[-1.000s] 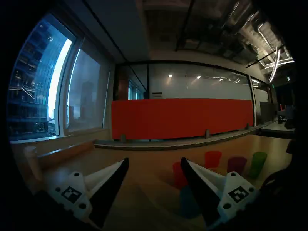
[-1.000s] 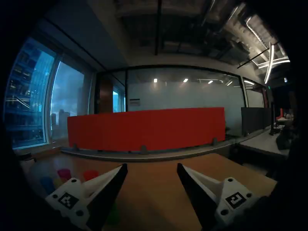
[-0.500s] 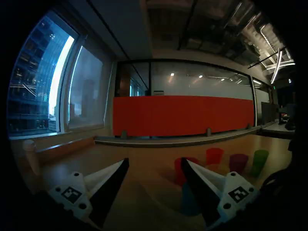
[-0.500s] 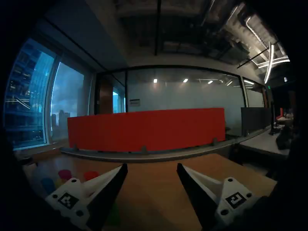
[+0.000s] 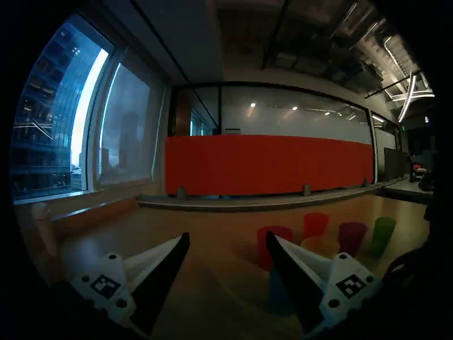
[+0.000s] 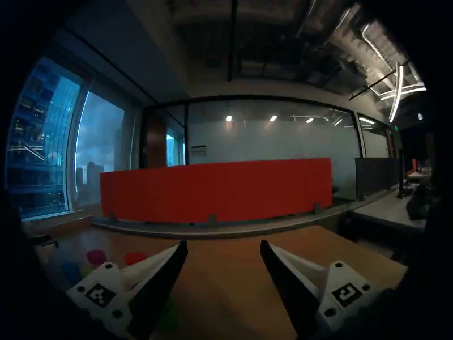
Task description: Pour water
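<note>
Standing on table [image 5: 221, 245], coloured cups [image 5: 315, 223] (contents unseen)

Left gripper [image 5: 226, 235]: jaws are standing wide apart. Both fingers [image 5: 164, 269] are reaching forward, roughly level, from the bottom of the left gripper view, with their dark inner faces turned toward each other. Right gripper [image 6: 222, 243]: jaws are likewise standing wide apart, its fingers [image 6: 291, 283] pointing forward at a matching level attitude. Each white finger base is carrying a square coded marker [image 5: 105, 286].

Red cup [image 5: 263, 248], orange cup [image 5: 315, 222], purple cup [image 5: 352, 238] and green cup [image 5: 383, 231] stand upright together on the table [image 5: 215, 238].
</note>
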The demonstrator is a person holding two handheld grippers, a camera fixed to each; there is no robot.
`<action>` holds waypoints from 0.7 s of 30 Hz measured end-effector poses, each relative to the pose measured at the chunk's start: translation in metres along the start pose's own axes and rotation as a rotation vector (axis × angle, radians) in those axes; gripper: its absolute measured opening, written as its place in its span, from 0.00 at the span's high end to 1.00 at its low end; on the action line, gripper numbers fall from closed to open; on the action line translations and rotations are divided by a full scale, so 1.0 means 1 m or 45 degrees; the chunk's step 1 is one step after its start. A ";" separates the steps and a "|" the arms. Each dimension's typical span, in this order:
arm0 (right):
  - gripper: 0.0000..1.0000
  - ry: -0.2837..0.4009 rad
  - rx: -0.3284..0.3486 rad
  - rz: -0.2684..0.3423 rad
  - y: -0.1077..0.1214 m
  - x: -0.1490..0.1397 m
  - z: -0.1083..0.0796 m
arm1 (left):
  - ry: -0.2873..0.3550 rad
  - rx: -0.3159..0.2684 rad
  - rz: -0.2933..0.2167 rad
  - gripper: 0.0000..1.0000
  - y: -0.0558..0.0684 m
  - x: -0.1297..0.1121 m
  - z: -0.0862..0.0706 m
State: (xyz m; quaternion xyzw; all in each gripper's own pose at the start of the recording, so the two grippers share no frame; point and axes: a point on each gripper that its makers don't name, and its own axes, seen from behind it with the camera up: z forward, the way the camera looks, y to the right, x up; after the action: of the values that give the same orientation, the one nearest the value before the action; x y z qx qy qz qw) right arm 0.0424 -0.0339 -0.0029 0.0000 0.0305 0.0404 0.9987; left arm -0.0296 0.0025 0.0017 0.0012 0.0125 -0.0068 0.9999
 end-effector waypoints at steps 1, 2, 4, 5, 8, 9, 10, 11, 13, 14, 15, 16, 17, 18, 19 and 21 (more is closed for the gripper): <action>0.01 0.000 -0.001 0.000 0.000 0.000 0.000 | -0.003 0.002 0.000 0.00 0.000 -0.001 0.000; 0.01 0.000 -0.002 0.000 0.000 0.000 0.000 | -0.006 0.003 0.000 0.00 -0.001 -0.002 0.000; 0.00 0.000 -0.005 0.000 0.001 0.001 0.000 | -0.010 0.006 0.000 0.00 -0.001 -0.002 0.000; 0.00 0.001 -0.006 0.001 0.002 0.002 -0.001 | -0.011 0.008 0.000 0.00 -0.002 -0.002 0.000; 0.00 0.005 -0.006 0.003 0.002 0.003 -0.001 | -0.012 0.006 0.001 0.00 -0.001 -0.002 0.001; 0.00 0.006 -0.005 0.004 0.002 0.004 -0.001 | -0.012 0.005 0.001 0.00 -0.001 -0.002 0.001; 0.01 0.007 -0.004 0.003 0.002 0.004 -0.001 | -0.012 0.004 0.001 0.00 -0.001 -0.002 0.001; 0.01 0.008 -0.003 0.002 0.002 0.004 -0.001 | -0.013 0.003 0.001 0.00 -0.001 -0.002 0.001; 0.00 0.009 0.000 -0.002 0.002 0.004 -0.001 | -0.013 0.003 0.002 0.00 -0.001 -0.002 0.001; 0.01 0.009 0.001 -0.005 0.002 0.004 -0.001 | -0.014 0.003 0.002 0.00 -0.001 -0.003 0.001; 0.01 0.010 0.002 -0.007 0.003 0.003 -0.002 | -0.015 0.003 0.003 0.00 -0.001 -0.003 0.001; 0.01 0.011 0.003 -0.010 0.003 0.004 -0.002 | -0.015 0.003 0.002 0.00 -0.001 -0.003 0.001; 0.01 0.012 0.005 -0.014 0.003 0.004 -0.003 | -0.015 0.003 0.002 0.00 -0.001 -0.003 0.001; 0.01 0.014 0.006 -0.017 0.004 0.004 -0.003 | -0.015 0.003 0.002 0.00 -0.001 -0.003 0.001; 0.00 0.016 0.005 -0.020 0.004 0.005 -0.004 | -0.015 0.003 0.002 0.00 -0.001 -0.003 0.001; 0.01 0.022 0.004 -0.025 0.006 0.006 -0.005 | -0.016 0.003 0.002 0.00 -0.001 -0.003 0.001</action>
State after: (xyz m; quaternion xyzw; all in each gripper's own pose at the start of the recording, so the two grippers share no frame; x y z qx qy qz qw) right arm 0.0475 -0.0278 -0.0080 0.0010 0.0390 0.0304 0.9988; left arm -0.0325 0.0016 0.0032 0.0023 0.0063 -0.0061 1.0000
